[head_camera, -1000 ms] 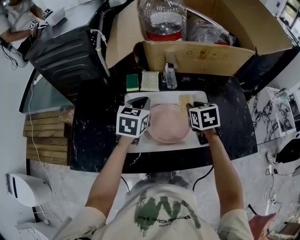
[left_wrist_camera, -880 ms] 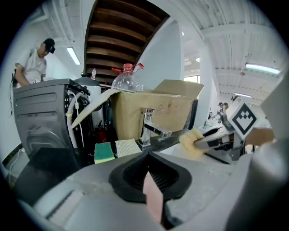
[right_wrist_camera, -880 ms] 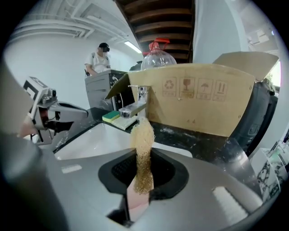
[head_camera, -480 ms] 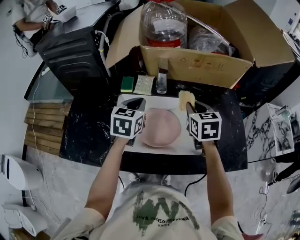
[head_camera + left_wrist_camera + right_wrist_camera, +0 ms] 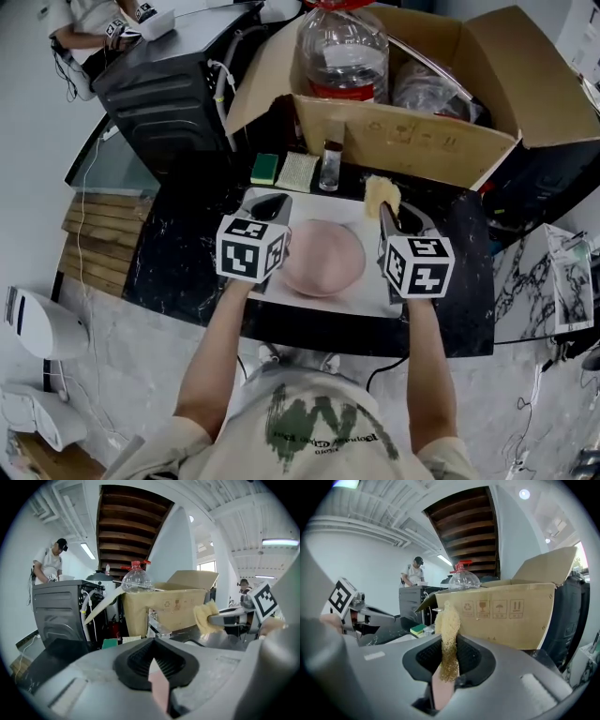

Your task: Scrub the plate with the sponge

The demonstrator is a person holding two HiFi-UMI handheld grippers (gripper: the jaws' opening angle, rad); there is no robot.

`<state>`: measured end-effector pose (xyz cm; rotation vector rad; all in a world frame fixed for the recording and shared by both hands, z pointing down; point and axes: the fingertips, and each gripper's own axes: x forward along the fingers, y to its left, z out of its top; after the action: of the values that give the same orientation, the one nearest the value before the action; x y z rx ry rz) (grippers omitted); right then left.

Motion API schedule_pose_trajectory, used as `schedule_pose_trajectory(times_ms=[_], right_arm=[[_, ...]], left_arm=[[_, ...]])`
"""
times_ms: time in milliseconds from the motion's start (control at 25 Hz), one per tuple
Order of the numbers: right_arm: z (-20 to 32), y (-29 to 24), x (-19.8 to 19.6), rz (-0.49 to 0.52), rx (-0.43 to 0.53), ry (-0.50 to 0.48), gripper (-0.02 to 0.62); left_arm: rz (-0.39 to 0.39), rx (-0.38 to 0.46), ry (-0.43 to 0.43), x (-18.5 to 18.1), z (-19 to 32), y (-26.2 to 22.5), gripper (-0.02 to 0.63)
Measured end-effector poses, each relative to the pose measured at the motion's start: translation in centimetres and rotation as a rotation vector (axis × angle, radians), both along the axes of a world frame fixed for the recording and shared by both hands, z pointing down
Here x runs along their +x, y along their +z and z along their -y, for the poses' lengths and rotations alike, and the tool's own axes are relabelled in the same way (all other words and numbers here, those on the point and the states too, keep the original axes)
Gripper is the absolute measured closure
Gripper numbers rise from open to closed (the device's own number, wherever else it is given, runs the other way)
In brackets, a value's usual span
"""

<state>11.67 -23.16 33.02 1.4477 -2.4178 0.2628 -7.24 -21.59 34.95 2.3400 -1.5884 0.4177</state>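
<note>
Right tongs point(image 5: 449, 657) on sponge point(image 5: 447, 620), plate point(image 5: 323, 258) partly hidden

Room is open right above the pink plate point(image 5: 323, 258). The left gripper point(image 5: 272, 204) and right gripper point(image 5: 392, 214) stand close at its sides. A small bottle point(image 5: 330, 166) and big cardboard box point(image 5: 412, 141) block the back.

shirt point(image 5: 319, 427): pale, green print | left hand-held gripper point(image 5: 270, 204), right hand-held gripper point(image 5: 392, 214): grey, marker cubes point(image 5: 251, 248)
</note>
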Motion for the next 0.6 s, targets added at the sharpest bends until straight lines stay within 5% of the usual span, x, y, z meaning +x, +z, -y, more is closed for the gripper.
schedule_pose_trajectory(times_ms=[600], right_arm=[[0.2,-2.0,-0.9,-0.033,0.115,0.014,0.538]], left_arm=[[-0.017,0.049,-0.027,-2.2,0.2,-1.6,0.609]])
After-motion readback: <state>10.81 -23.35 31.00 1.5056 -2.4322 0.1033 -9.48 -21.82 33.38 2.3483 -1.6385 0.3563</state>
